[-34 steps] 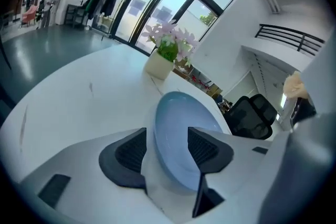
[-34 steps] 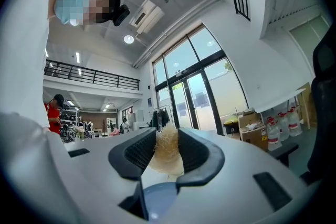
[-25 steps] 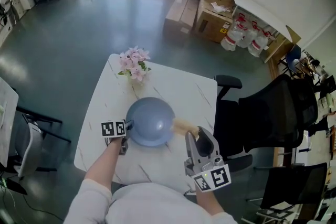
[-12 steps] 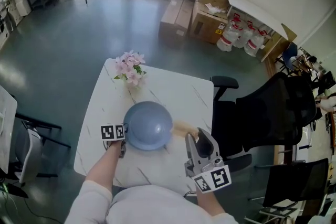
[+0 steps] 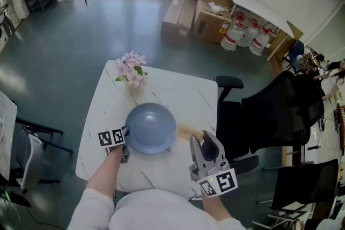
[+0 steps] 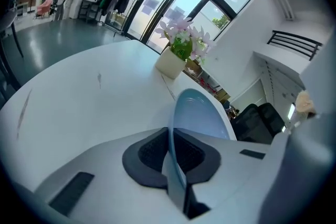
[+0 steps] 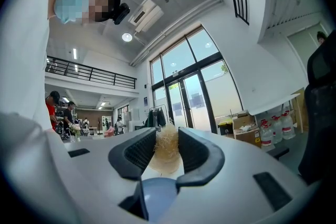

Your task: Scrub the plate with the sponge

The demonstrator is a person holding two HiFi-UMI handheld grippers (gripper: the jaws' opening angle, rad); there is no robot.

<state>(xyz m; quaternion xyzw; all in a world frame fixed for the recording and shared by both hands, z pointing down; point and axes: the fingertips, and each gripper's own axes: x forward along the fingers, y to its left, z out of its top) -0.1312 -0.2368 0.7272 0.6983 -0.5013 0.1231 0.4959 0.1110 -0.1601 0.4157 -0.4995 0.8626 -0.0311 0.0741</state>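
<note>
Blue plate (image 5: 151, 126) by the table's (image 5: 180, 91) front edge sat pinched in the left gripper (image 6: 170, 153); the right gripper (image 7: 167, 157) clamped the sponge (image 5: 186, 130).

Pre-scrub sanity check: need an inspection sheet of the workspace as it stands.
Surface: white marbled table.
Job's things: blue plate near the front edge; tan sponge at its right.
Clutter: pot of pink flowers at the far edge.
Grippers: left gripper closing, pads pressing the plate's rim; right gripper shut on the sponge.
Cables: nothing seen on the table.
Surroundings: black office chair right of the table; cardboard boxes and water jugs beyond.
</note>
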